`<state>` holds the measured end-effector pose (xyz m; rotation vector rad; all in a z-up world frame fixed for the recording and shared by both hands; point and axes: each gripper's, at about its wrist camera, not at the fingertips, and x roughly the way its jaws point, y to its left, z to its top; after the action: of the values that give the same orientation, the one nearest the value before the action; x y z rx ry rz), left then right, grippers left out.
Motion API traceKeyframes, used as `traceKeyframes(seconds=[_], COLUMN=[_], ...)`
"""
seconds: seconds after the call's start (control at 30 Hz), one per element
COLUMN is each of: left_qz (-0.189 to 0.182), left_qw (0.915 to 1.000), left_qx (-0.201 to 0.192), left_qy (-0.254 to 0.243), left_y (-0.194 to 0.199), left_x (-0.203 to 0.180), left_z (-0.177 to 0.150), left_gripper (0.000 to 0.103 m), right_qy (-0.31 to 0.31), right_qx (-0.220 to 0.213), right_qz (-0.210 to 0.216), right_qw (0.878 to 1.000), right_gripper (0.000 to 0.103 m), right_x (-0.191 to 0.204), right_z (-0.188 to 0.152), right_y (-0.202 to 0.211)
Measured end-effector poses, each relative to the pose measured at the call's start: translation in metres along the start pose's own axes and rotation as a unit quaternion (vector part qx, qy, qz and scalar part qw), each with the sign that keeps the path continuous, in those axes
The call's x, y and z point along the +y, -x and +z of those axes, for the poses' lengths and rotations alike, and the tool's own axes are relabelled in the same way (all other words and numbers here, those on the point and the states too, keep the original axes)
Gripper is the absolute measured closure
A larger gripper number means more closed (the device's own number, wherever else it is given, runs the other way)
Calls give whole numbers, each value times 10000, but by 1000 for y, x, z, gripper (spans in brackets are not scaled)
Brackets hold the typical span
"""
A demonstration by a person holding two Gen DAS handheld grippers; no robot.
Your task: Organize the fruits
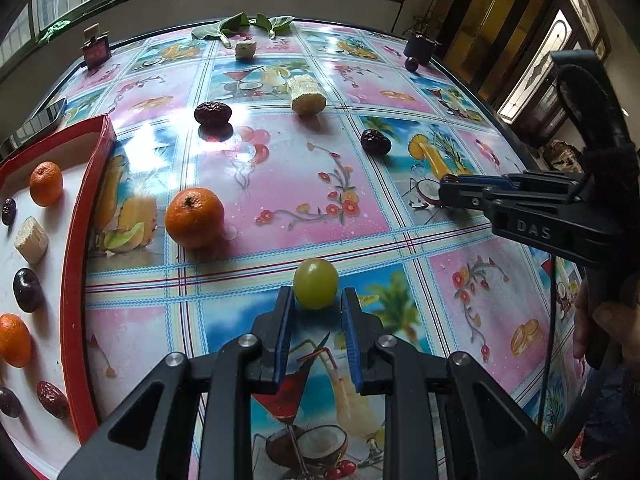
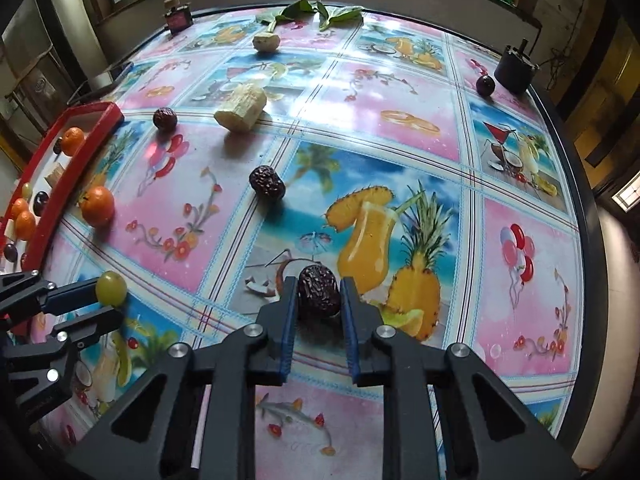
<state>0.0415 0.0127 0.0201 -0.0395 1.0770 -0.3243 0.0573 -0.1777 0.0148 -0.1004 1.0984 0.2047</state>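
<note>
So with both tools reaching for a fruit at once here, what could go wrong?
1. The green grape sits at the very fingertips of the left tool; round and on a glossy tablecloth, it may squirt forward when the fingers close.
2. The red date sits only partly between the right tool's fingers, so the grip could be shallow.
3. The orange lies loose before the red tray; a carry could knock it.
</note>
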Motion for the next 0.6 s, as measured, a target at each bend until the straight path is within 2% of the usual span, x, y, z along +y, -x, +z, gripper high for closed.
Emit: traceKeyframes(seconds=[0.33, 0.6], left_qz=[154, 89], left_qw=[9998, 9997], left_qx=[-107, -203], left_qy=[94, 92], left_y=[10, 25], left_x=[-6, -12], left_z=[-16, -31], left_gripper=[80, 80], right_qy=[121, 210], right_qx=[-89, -100], right_qz=[-4, 21], right_qw=[9999, 9997], right_gripper=[81, 81], right_x=[17, 42], right_z=[-39, -70], right_y=[27, 40])
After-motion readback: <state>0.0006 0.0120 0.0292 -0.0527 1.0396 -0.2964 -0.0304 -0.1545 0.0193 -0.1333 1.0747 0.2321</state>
